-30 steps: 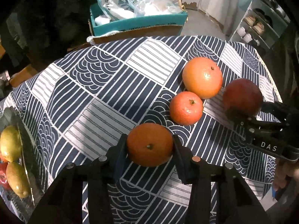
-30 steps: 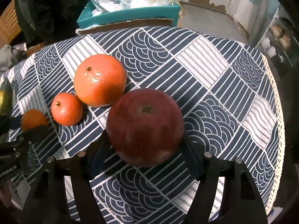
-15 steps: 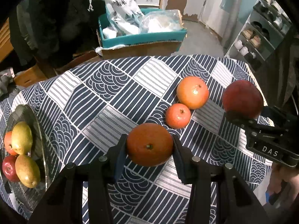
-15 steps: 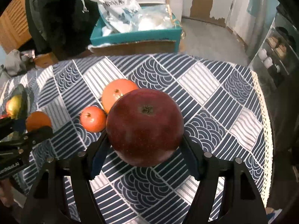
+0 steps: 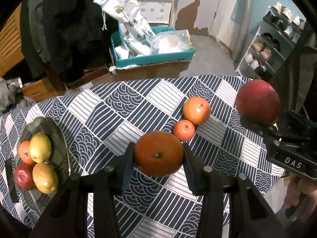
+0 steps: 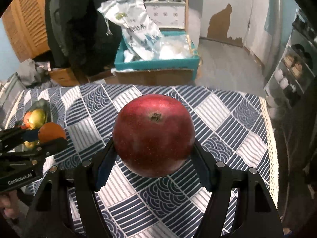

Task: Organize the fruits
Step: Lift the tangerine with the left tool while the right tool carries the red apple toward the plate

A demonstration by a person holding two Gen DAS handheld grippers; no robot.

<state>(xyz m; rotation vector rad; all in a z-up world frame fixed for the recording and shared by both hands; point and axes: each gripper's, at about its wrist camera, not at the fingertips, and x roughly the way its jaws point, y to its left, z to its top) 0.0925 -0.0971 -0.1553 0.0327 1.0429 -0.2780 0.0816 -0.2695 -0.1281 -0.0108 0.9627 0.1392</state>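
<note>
Fruit in both grips, clear of the desk (image 5: 138, 107): the left gripper (image 5: 158, 156) has its fingers clamped on an orange (image 5: 158, 154), the right gripper (image 6: 153, 154) on a red apple (image 6: 153, 134). Carry stage, I'd say. Next comes a swing toward the glass bowl (image 5: 59, 136), lowering gently among pears (image 5: 40, 147).

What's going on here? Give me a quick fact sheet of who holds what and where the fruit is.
left gripper: shut on an orange, held above the table
right gripper: shut on a red apple, also in the air
tablecloth: large orange touching a small tangerine
glass bowl: two pears, a red apple, one orange-red fruit
behind table: teal box with bags
</note>
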